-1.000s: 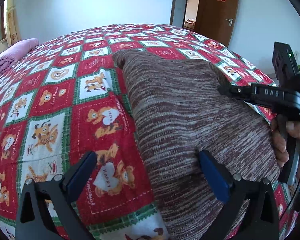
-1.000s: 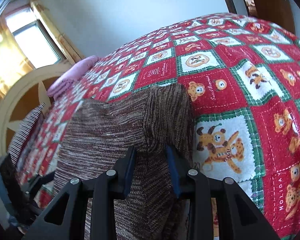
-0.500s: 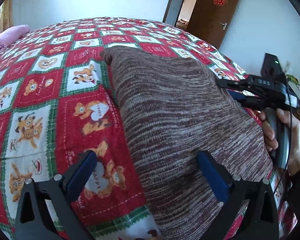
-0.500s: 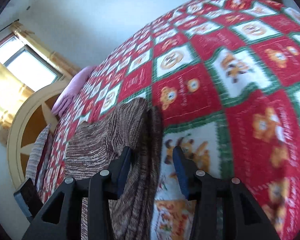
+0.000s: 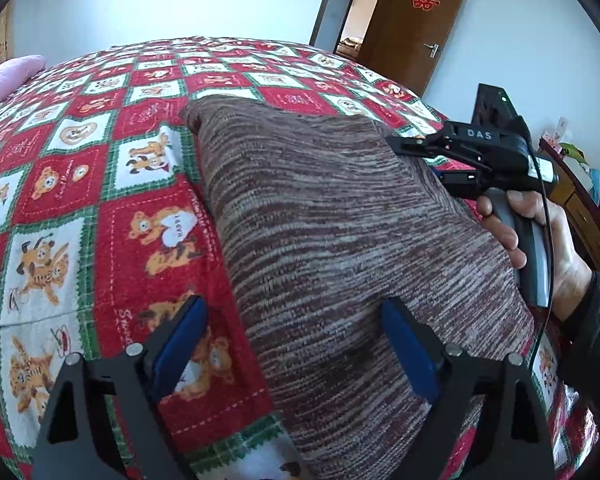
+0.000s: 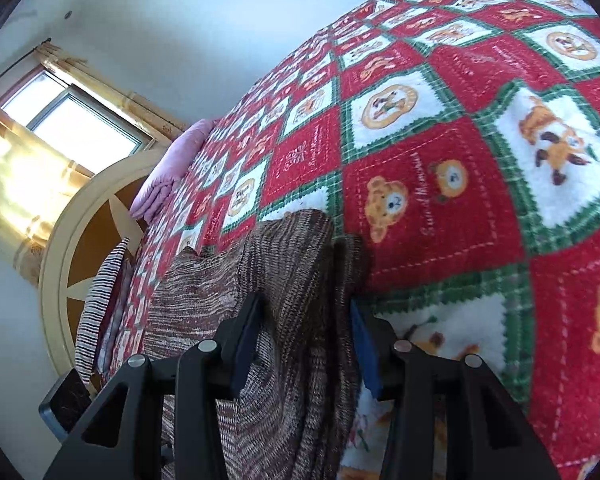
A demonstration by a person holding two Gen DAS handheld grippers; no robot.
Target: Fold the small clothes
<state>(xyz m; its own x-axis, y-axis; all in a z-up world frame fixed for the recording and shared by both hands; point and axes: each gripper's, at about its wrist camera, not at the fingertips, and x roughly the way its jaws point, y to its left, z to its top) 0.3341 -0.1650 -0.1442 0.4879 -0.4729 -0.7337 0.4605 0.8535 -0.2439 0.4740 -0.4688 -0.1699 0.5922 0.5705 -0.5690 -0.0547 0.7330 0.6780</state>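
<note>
The knit (image 5: 340,240) lies on the bed, on top of the quilt (image 5: 60,184), folded into a long thick pad. The right tongs (image 6: 304,332) have a bunched edge of the knit between their blue pads (image 6: 246,336). The pads look close around the cloth, so I think they are grasping it, but there may be a small gap by the far pad. The left tongs (image 5: 296,344) are spread wide, one blue pad over the quilt and the other on the knit, gripping nothing.

To do this step well, I would keep the right tongs tight on both layers of the edge, so no layer slips out. Lift only a little, then carry the edge across in one smooth go. The left tongs could press down on the near part of the knit so the pad does not slide on the quilt. Line the edges up before letting go.

The knit is soft and thick, with thin brown, dark red and pale lines. It looks floppy and sags where it is lifted. The quilt is fuzzy, with red and white squares, green borders and little bears. The tongs are hard black plastic with smooth blue pads.
</note>
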